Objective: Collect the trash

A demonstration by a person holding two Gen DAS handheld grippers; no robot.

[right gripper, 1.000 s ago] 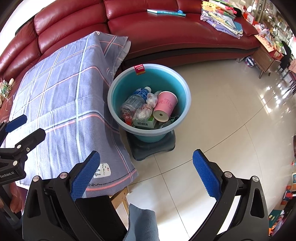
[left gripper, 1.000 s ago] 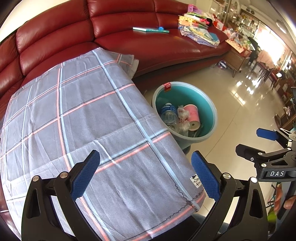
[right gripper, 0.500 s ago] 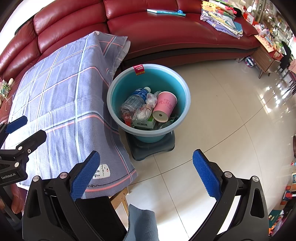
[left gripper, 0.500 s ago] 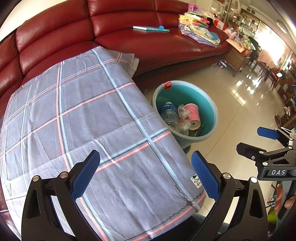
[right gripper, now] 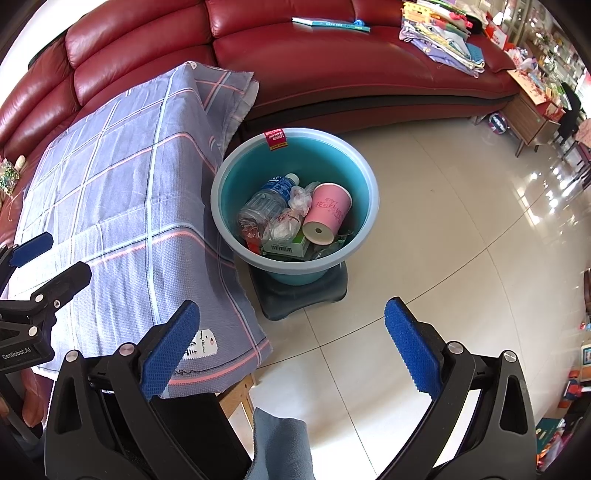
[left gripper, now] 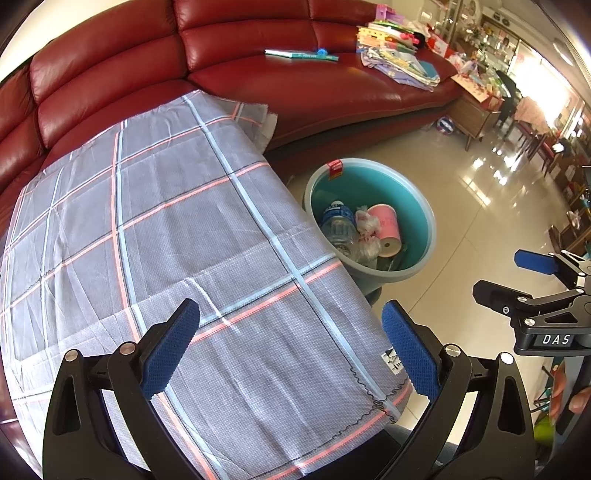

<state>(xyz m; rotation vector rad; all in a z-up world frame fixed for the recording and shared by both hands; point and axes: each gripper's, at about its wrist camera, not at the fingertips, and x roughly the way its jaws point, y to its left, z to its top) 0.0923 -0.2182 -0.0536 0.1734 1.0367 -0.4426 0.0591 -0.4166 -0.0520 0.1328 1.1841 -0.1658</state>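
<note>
A teal bin (right gripper: 364, 173) stands on a dark base (right gripper: 336, 291) on the floor beside the cloth-covered table (right gripper: 110, 192). In it lie a pink paper cup (right gripper: 327, 212), a plastic bottle (right gripper: 264, 203), crumpled wrappers (right gripper: 286, 225) and a small carton (right gripper: 291, 245). The bin also shows in the left wrist view (left gripper: 424, 218). My left gripper (left gripper: 291, 349) is open and empty above the table's near corner. My right gripper (right gripper: 291, 350) is open and empty above the floor, short of the bin.
A checked grey cloth (left gripper: 166, 229) covers the table. A red leather sofa (right gripper: 332, 66) curves behind, with a book (right gripper: 330, 24) and a pile of papers (right gripper: 443, 40) on it. A wooden side table (right gripper: 532, 110) stands at the right. Glossy tiled floor (right gripper: 461, 229) spreads to the right.
Both grippers have shifted only very slightly; the view is almost the same. Both stay open and empty.
</note>
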